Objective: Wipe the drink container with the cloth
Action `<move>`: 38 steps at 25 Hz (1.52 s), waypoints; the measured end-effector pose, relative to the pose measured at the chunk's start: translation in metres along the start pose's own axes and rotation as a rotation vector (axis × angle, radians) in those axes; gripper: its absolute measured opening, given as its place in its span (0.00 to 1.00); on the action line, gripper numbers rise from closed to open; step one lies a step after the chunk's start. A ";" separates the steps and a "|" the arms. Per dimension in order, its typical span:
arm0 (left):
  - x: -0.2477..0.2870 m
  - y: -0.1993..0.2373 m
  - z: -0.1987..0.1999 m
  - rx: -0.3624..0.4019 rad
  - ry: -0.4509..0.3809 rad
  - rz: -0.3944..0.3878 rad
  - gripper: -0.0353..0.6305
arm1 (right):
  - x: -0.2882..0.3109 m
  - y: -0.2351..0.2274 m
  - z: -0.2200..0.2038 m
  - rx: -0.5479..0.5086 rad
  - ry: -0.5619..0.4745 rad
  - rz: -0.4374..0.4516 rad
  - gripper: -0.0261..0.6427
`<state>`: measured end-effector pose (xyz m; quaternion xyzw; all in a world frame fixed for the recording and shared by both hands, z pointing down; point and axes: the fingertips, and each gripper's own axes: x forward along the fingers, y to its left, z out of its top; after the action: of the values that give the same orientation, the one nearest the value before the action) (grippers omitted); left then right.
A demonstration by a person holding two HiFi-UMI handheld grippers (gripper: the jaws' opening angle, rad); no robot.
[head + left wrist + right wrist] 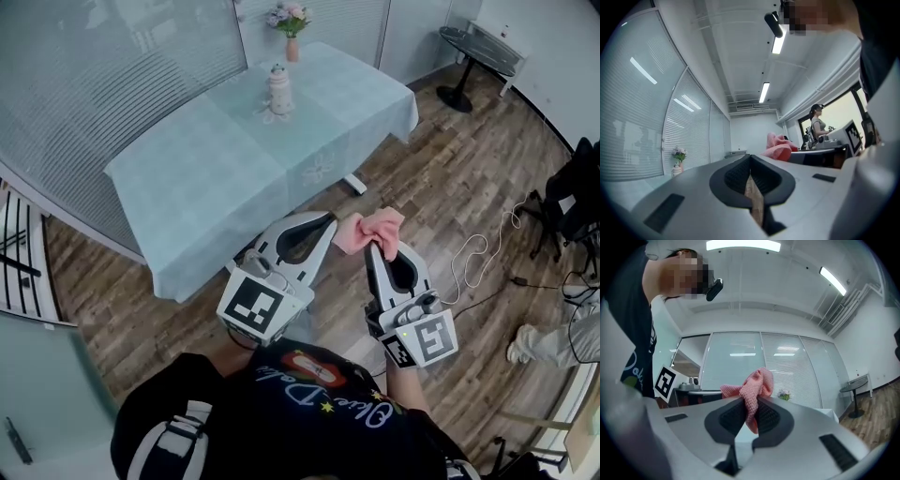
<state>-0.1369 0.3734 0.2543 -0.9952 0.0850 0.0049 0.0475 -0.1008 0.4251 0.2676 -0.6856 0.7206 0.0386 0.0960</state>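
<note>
- The person stands on a wood-plank floor (441,169), a short way back from the worktop (216,178), which is draped in a pale blue-green tablecloth.
- The drink container (278,91), a pale lidded one, stands upright toward the far side of the worktop, well apart from both grippers.
- A small vase of flowers (292,28) stands behind it near the far edge. It also shows in the left gripper view (678,159), and the blooms show in the right gripper view (785,394).
- The right gripper (377,248) is held in the air over the floor, and its jaws pinch the pink cloth (368,230).
- In the right gripper view, the right gripper (749,411) has the cloth (754,385) clamped between its dark pads. A bunched fold rises above the tips and a short tail hangs below.
- The left gripper (326,221) is just beside the right one, its tip near the cloth but not touching it.
- In the left gripper view, the left gripper (750,161) has its jaws pressed together with nothing between them. The cloth (779,146) shows beyond them to the right.
- A black round side table (480,47) stands far right by the wall, and a pale cable (478,253) trails over the floor.
</note>
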 end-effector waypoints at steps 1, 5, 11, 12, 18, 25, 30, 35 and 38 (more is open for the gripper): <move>0.004 0.009 -0.002 -0.003 0.002 0.006 0.06 | 0.010 -0.003 -0.003 -0.005 0.004 0.004 0.08; 0.021 0.044 -0.010 -0.011 0.011 0.023 0.06 | 0.051 -0.016 -0.006 0.023 -0.010 0.002 0.08; 0.042 0.090 -0.015 -0.027 0.001 0.040 0.06 | 0.093 -0.036 -0.016 0.042 0.001 -0.003 0.08; 0.044 0.098 -0.017 -0.030 0.001 0.045 0.06 | 0.100 -0.037 -0.017 0.039 0.005 0.002 0.08; 0.053 0.150 -0.034 -0.057 0.008 0.084 0.06 | 0.146 -0.048 -0.032 0.044 0.042 0.011 0.08; 0.060 0.206 -0.051 -0.076 0.012 0.109 0.06 | 0.198 -0.056 -0.053 0.044 0.072 0.026 0.08; 0.062 0.233 -0.056 -0.090 0.009 0.114 0.06 | 0.224 -0.056 -0.060 0.034 0.095 0.026 0.08; 0.061 0.246 -0.070 -0.118 0.002 0.110 0.06 | 0.232 -0.060 -0.076 0.035 0.129 0.017 0.08; 0.054 0.256 -0.081 -0.147 0.009 0.142 0.06 | 0.240 -0.062 -0.085 0.030 0.161 0.021 0.08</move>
<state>-0.1271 0.1054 0.3095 -0.9875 0.1549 0.0101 -0.0266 -0.0558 0.1701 0.3094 -0.6773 0.7337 -0.0264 0.0473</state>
